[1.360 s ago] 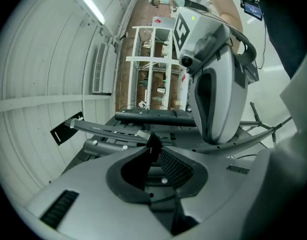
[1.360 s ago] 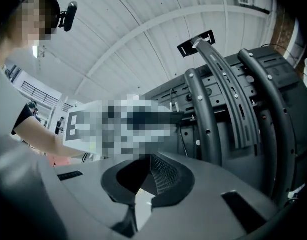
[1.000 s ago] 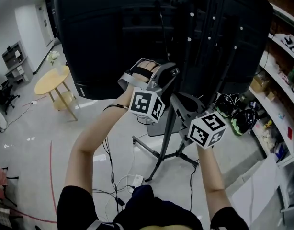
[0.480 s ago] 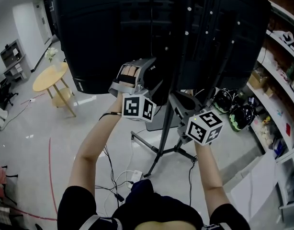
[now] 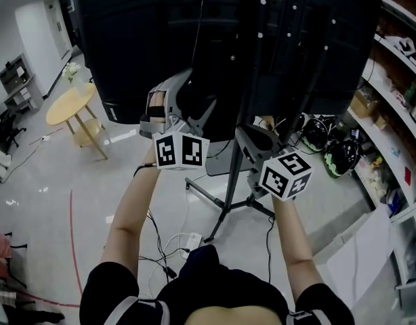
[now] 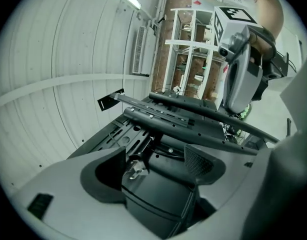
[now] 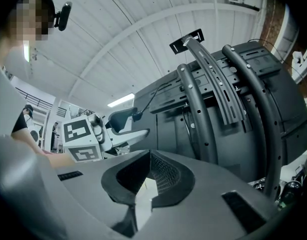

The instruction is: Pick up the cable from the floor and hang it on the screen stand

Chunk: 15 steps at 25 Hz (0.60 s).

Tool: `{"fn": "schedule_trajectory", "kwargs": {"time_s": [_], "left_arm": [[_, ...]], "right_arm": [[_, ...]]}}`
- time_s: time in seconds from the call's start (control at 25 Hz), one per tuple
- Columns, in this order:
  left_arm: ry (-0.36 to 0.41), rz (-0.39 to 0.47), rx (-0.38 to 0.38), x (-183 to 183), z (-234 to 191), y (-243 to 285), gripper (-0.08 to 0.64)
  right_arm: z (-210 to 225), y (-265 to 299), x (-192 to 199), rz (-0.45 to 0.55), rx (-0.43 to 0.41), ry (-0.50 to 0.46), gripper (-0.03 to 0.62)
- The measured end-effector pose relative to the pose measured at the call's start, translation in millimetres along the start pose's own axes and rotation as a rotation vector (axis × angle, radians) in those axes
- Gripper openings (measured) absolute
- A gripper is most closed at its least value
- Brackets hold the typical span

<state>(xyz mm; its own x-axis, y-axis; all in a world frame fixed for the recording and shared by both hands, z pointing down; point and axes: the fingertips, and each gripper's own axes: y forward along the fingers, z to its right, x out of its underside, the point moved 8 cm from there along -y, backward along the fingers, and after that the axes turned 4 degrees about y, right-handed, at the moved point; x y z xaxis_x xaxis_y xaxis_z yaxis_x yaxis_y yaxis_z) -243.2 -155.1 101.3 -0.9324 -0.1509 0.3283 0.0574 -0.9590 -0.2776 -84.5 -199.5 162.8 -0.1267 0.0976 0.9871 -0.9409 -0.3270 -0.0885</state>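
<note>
Cable (image 5: 196, 36): seen as a thin dark line running down the black back of the screen, up off the floor. Its lower end is found just beside the upper jaw of the left gripper, and whether it touches that jaw cannot be told.
Arms (image 5: 130, 202): both are stretched forward from the near edge, bare below short dark sleeves.
Floor wires (image 5: 157, 246): a loose tangle is laid on the pale floor (image 5: 52, 202) between the arms, beside a white power strip (image 5: 192, 239).
Right gripper (image 7: 149, 159): held about level at the right, near the stand's pole. Its pads are brought together at the tips and nothing is gripped.
Left gripper (image 6: 153, 161): raised at the left, close against the screen's back. Its jaws have just been opening and are spread wide. Only the dark back panel and a small metal clip (image 6: 135, 171) are seen past the gap, and no cable is pinched by the pads.
Screen stand (image 5: 234, 181): a dark pole is carried on splayed legs on the floor, and perforated rails (image 6: 168, 120) are fixed across the screen's back above it.
Screen (image 5: 140, 53): its large black back fills the far upper part of the head view.
Round table (image 5: 71, 107): a yellow top on wooden legs is placed far left.
Shelves (image 5: 398, 134): white boards loaded with small items are ranged along the far right wall.
</note>
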Motion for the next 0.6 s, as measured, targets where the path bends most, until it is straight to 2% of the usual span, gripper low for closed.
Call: {"fn": "schedule_trajectory", "kwargs": {"time_s": [0.24, 0.36, 0.48, 0.52, 0.6], "left_arm": [[0.062, 0.005, 0.027, -13, 24, -16, 0.365], [0.028, 0.003, 0.058, -15, 39, -26, 0.365], [-0.074, 0.008, 0.078, -15, 53, -39, 0.353], [-0.134, 0.013, 0.083, -14, 57, -45, 0.32], [-0.291, 0.025, 0.096, -8, 67, -56, 0.2]], "right_arm": [[-5, -5, 2, 0.01, 0.006, 0.014, 0.026], [-9, -8, 8, 0.009, 0.013, 0.023, 0.026], [-12, -13, 17, 0.01, 0.029, 0.042, 0.026], [-13, -15, 21, 0.011, 0.037, 0.052, 0.026], [-15, -19, 28, 0.011, 0.054, 0.08, 0.026]]}}
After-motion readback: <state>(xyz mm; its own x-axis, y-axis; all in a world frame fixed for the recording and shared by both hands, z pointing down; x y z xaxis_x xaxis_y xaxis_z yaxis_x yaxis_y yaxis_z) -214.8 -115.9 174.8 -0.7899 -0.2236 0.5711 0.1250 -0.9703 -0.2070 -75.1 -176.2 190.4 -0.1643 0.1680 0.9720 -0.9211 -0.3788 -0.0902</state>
